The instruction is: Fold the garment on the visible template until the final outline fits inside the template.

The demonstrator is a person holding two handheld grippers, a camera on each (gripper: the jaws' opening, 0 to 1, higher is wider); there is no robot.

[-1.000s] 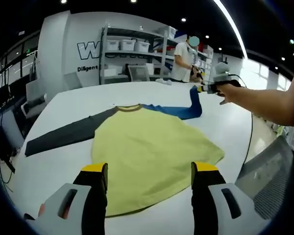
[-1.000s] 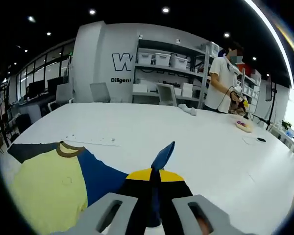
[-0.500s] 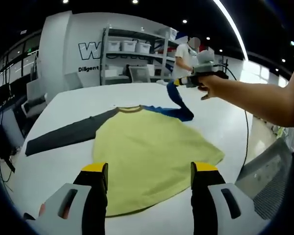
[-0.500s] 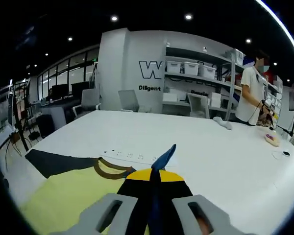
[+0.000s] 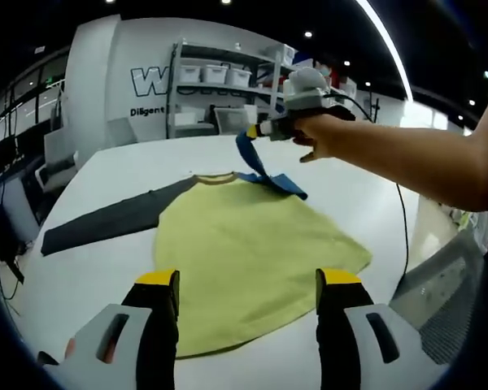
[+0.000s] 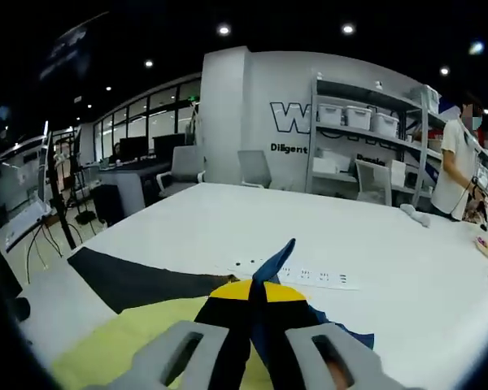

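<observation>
Tongs first: my right tongs [image 6: 256, 313] are pinched tight on the blue sleeve [image 5: 256, 162], its cuff poking up between the yellow tips. From the left gripper view I see that same right pair [image 5: 264, 130] held high over the far edge of the shirt, the sleeve hanging down in a soft ribbon to the shoulder. My left tongs [image 5: 248, 305] are spread wide with nothing between them, hovering at the near hem.

The garment [image 5: 244, 252] lies flat on the white table [image 5: 106, 268], a yellow-green body with a brown collar [image 5: 215, 179] at the far end, so its long axis runs straight away from my left tongs. The dark grey sleeve [image 5: 106, 223] stretches out to the left, fully extended and limp. Fabric looks thin and matte, lightly creased, likely to drape and slide rather than hold a fold.

What matters now, I reckon: the lifted sleeve sits beyond the collar side, and the body lies below and towards my left tongs. I can't make out any template outline on the table from here.
</observation>
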